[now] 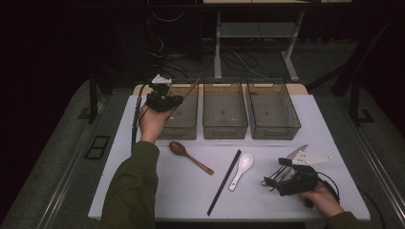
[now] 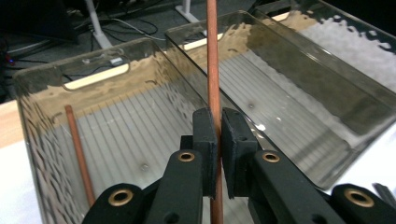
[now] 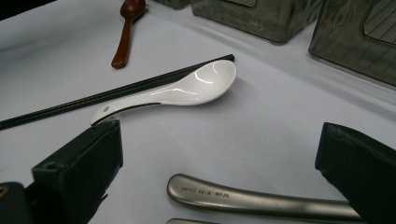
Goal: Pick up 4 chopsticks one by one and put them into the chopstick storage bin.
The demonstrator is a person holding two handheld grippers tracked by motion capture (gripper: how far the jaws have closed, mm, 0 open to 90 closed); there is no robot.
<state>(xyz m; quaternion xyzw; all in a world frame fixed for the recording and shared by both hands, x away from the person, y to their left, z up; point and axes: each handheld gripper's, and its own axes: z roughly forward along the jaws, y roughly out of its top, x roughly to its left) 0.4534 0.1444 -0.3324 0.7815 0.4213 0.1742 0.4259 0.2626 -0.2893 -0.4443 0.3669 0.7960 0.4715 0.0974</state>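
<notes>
A brown chopstick (image 2: pixel 213 60) is pinched by the left gripper (image 2: pixel 219 140) over the leftmost bin (image 2: pixel 95 77). If released crooked, it could be tipped outside. The right gripper (image 3: pixel 219 154) is held spread above a metal handle (image 3: pixel 252 198).

bins: three clear bins (image 1: pixel 225 110) standing in a row | brown chopsticks: two showing, one (image 2: pixel 213 60) upright, one (image 2: pixel 78 151) lying in a bin | black chopsticks: one (image 1: pixel 224 182) lying | spoons: one wooden spoon (image 1: pixel 190 156), one white spoon (image 1: pixel 241 170) | metal utensils (image 1: pixel 276 176): several lying together, exact count unclear
</notes>
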